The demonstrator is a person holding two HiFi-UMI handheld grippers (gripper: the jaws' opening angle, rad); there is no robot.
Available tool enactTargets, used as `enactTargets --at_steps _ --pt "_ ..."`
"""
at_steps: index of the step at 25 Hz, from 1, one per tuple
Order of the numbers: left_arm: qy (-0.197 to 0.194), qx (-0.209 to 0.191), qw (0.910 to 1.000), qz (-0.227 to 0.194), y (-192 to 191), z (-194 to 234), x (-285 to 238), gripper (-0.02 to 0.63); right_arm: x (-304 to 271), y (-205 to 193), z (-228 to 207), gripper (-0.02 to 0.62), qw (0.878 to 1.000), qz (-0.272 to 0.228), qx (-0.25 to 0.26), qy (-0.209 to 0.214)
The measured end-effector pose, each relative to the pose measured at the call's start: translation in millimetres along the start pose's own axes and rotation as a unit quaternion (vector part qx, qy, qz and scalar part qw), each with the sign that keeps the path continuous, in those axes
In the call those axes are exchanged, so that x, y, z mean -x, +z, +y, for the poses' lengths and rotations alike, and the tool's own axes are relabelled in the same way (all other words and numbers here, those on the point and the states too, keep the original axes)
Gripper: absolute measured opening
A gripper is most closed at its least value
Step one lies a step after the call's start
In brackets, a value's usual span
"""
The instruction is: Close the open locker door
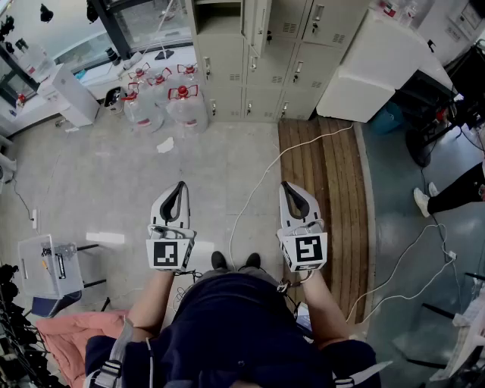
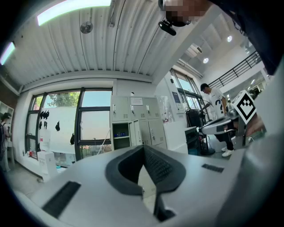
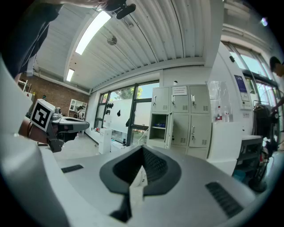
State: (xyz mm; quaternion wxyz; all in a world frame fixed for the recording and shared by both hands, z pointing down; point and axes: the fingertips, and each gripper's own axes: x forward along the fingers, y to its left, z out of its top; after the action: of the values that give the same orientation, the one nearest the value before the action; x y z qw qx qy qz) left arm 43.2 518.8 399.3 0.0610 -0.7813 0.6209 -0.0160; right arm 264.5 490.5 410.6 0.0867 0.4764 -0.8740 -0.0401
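The bank of beige lockers (image 1: pixel 292 64) stands across the floor at the top of the head view. One upper compartment (image 1: pixel 220 15) is open, and its door (image 1: pixel 258 26) swings out toward me. In the left gripper view the open compartment (image 2: pixel 120 135) and its door (image 2: pixel 132 132) are far off, straight beyond the jaws. The right gripper view shows the same open door (image 3: pixel 169 131). My left gripper (image 1: pixel 181 186) and right gripper (image 1: pixel 287 186) are held level side by side, well short of the lockers. Both are shut and hold nothing.
Several large water jugs (image 1: pixel 178 102) stand left of the lockers. A white cabinet (image 1: pixel 379 64) sits to their right. A wooden board strip (image 1: pixel 326 204) and a white cable (image 1: pixel 258 189) lie on the floor ahead. A plastic box (image 1: pixel 45 265) is at my left, and a person's leg (image 1: pixel 455 193) at right.
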Motion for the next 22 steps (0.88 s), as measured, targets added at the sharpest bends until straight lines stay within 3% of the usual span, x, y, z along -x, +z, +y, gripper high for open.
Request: enactTargets --at_steps 8,18,22 --pt "-0.001 -0.019 0.9997 0.018 -11 3 4 0.002 0 2 0 -0.006 1.000 -0.001 0.002 0.001" --pt "-0.003 -0.004 1.0000 -0.005 3 -1 0 0.002 -1 1 -2 -0.005 1.000 0.001 -0.001 0.000" --pt "-0.003 -0.011 0.9999 0.009 -5 0 3 0.002 0 4 0 0.002 1.000 -0.004 0.006 0.005"
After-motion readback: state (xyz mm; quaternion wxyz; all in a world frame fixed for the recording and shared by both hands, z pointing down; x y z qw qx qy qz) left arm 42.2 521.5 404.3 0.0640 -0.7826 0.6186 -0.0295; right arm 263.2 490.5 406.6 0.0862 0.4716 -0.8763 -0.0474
